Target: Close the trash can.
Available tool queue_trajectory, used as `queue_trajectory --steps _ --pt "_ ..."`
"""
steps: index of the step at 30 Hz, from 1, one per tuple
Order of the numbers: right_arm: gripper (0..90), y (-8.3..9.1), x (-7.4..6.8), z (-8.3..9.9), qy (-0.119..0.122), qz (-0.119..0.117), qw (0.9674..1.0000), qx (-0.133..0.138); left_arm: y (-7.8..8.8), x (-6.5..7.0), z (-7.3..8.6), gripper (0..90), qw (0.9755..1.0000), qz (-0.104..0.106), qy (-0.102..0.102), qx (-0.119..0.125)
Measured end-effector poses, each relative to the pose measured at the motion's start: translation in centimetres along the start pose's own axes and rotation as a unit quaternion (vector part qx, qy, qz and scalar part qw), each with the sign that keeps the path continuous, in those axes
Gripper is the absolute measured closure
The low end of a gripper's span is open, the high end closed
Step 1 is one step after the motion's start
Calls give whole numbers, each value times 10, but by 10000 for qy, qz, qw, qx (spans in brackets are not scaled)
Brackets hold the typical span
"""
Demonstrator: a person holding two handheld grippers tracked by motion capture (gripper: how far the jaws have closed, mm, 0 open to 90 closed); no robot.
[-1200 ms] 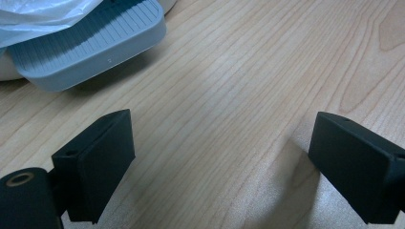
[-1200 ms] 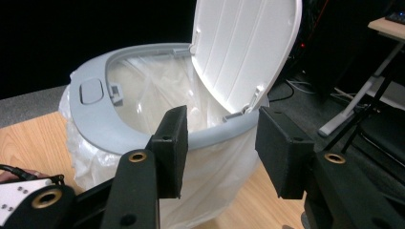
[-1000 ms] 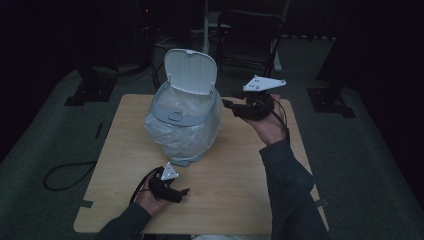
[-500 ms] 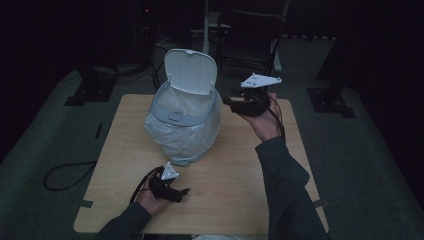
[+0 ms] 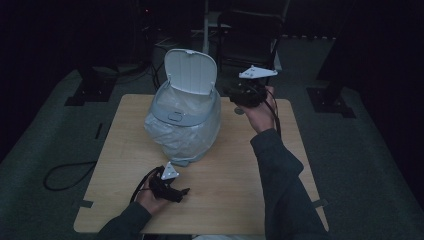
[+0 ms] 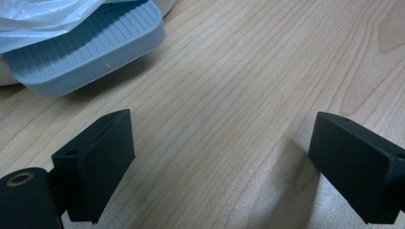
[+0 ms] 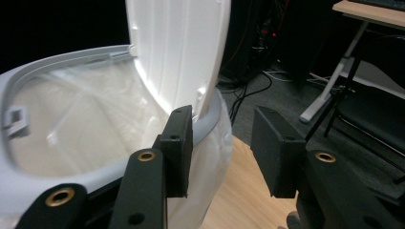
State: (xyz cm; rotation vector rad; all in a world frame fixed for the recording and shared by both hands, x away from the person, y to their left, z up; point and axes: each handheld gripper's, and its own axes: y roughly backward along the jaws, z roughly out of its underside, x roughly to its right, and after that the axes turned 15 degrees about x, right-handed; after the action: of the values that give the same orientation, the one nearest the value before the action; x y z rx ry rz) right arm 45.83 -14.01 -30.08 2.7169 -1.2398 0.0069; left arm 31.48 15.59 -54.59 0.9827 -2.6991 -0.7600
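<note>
Pale wood makes up the table (image 5: 240, 165), and a white bin (image 5: 184, 125) with a grey rim stands on its far left part, lined with a clear plastic bag (image 5: 167, 137) that spills down over its sides. The bin's lid (image 5: 191, 71) stands raised, tilted back on its hinge at the far edge. In the right gripper view the lid (image 7: 179, 47) rises just beyond the jaw tips, with the grey rim (image 7: 57, 64) curving off to the left and the bag's (image 7: 81, 119) inside showing below it.

The right gripper (image 5: 234, 94) hangs in the air just beside the bin's right edge, near the lid's base, held by the person's right hand (image 5: 260, 112). Its jaws have just been closing and now stand partly apart, with a gap between the pads. The tip of one jaw lies in front of the rim and the foot of the lid, and it is unclear whether it touches them; nothing is clamped.

The left gripper (image 5: 180, 192) rests low on the table near the front edge, well apart from the right one, in the person's left hand (image 5: 152, 197). Its jaws stand wide apart over bare wood with nothing between them. Just ahead of them in the left gripper view is the bin's ribbed grey foot pedal (image 6: 86, 45), lying close above the tabletop, with a fold of the bag (image 6: 43, 19) draped over its upper side.
</note>
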Motion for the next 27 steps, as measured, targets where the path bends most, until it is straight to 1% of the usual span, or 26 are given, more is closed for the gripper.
queue_trajectory --steps 2,6,9,11,12,13,14,16,18,22,23,24,25,26,27 --pt "602 -7 2 -2 -53 27 10000 11 0 0 0 93 10000 -5 9 6" --pt "612 -21 4 -6 -75 71 9999 18 0 0 0 93 10000 -5 8 5" --pt "656 -28 5 -10 -114 101 9999 43 0 0 0 93 10000 -4 7 6" --pt "738 -31 6 -11 -143 134 9998 63 0 0 0 93 10000 -4 6 4" --pt "832 -33 7 -11 -141 147 9998 60 0 0 0 93 10000 -4 7 5" --pt "832 -33 7 -11 -141 147 9998 60 0 0 0 93 10000 -4 7 5" --pt "900 -36 8 -11 -141 256 9996 43 0 1 0 93 10000 -1 26 5" --pt "900 -42 13 -11 -291 339 9990 24 0 0 0 93 10000 2 -15 -18" --pt "900 -48 16 -12 -376 424 9984 50 1 0 0 93 10000 7 -2 -16" --pt "900 -56 20 -13 -606 416 9971 185 1 0 0 93 10000 2 -3 -14" --pt "900 -58 21 -13 -696 395 9966 213 1 0 0 93 10000 2 -3 -13" --pt "900 -58 21 -13 -696 395 9966 213 1 0 0 93 10000 2 -3 -13" --pt "900 -59 23 -13 -802 339 9959 239 1 0 0 93 10000 1 -2 -11" --pt "900 -63 25 -12 -929 148 9951 311 1 0 0 93 10000 0 -1 -11" --pt "900 -64 25 -12 -985 91 9945 337 1 0 0 93 10000 0 -1 -11"
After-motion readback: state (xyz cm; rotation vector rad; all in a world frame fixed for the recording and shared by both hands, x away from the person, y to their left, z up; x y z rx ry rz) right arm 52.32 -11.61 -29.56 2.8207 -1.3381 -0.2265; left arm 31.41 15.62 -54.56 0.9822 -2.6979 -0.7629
